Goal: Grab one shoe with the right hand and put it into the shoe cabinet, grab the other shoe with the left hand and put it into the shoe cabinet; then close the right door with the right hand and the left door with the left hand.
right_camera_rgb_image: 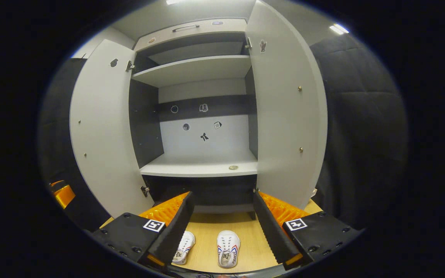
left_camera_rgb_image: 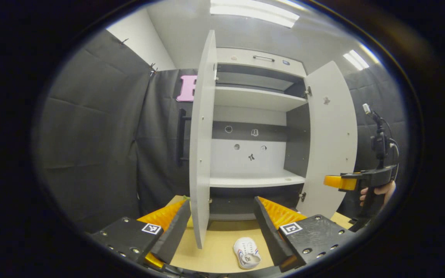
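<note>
Two white shoes are lying side by side on the wooden bench (right_camera_rgb_image: 207,233) in front of the shoe cabinet (right_camera_rgb_image: 203,162): one shoe (right_camera_rgb_image: 228,249) is sitting between your right hand-held gripper's (right_camera_rgb_image: 222,224) spread fingers, the other shoe (right_camera_rgb_image: 184,247) is peeking out beside its left finger. Your left hand-held gripper (left_camera_rgb_image: 222,227) is also gaping wide and gripping nothing. Both the left door (right_camera_rgb_image: 102,127) and the right door (right_camera_rgb_image: 286,116) are standing open, showing bare pale shelves. Dark quilted cloth (left_camera_rgb_image: 95,143) is hanging around the booth, and ceiling lights (left_camera_rgb_image: 253,11) are glowing overhead.
</note>
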`<state>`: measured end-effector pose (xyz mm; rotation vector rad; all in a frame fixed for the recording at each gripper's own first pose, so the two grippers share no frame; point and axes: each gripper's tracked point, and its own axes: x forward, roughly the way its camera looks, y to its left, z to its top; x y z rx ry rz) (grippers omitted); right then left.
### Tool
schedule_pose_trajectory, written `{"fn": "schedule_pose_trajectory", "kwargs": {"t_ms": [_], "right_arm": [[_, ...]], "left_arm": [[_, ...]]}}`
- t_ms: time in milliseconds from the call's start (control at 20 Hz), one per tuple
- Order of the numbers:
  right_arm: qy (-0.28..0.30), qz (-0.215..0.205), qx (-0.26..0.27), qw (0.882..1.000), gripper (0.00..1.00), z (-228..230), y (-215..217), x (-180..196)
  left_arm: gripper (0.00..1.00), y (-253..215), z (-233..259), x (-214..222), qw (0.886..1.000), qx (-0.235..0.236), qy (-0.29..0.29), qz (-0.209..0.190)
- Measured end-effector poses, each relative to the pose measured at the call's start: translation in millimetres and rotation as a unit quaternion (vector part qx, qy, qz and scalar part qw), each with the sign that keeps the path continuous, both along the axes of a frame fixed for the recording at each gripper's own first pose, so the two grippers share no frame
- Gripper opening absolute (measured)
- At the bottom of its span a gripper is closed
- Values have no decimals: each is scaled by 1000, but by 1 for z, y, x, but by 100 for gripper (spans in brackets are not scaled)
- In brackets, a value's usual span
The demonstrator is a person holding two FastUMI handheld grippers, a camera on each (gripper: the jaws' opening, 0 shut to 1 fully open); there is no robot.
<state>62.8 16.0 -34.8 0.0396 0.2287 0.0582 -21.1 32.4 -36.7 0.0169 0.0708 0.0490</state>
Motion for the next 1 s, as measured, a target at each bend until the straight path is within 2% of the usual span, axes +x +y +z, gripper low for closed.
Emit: {"fn": "schedule_pose_trajectory", "kwargs": {"t_ms": [250,450,500,550,650,700,800,850,900,1000], "right_arm": [[49,15,2,999,97,-60,14,14],[94,24,41,994,98,-112,26,17],[106,23,45,993,98,-124,28,16],[116,25,45,992,98,-136,30,17],[134,32,39,990,99,-159,34,18],[143,40,36,988,99,-169,38,19],[166,51,28,984,98,-196,42,22],[181,55,24,982,98,-211,43,23],[194,58,22,979,98,-224,44,24],[225,61,25,972,98,-253,47,27]], "left_arm": [[92,5,-19,-11,1000,1,20,7],[92,9,-40,-17,999,-12,46,21],[94,9,-44,-18,998,-13,50,23],[92,9,-47,-18,998,-14,54,23],[94,10,-59,-16,997,-12,65,25],[92,13,-68,-17,997,-10,72,27],[92,19,-80,-21,996,-9,81,38],[98,19,-86,-22,995,-12,87,40],[95,18,-94,-24,995,-19,94,39],[95,17,-105,-26,993,-31,108,43]]}}
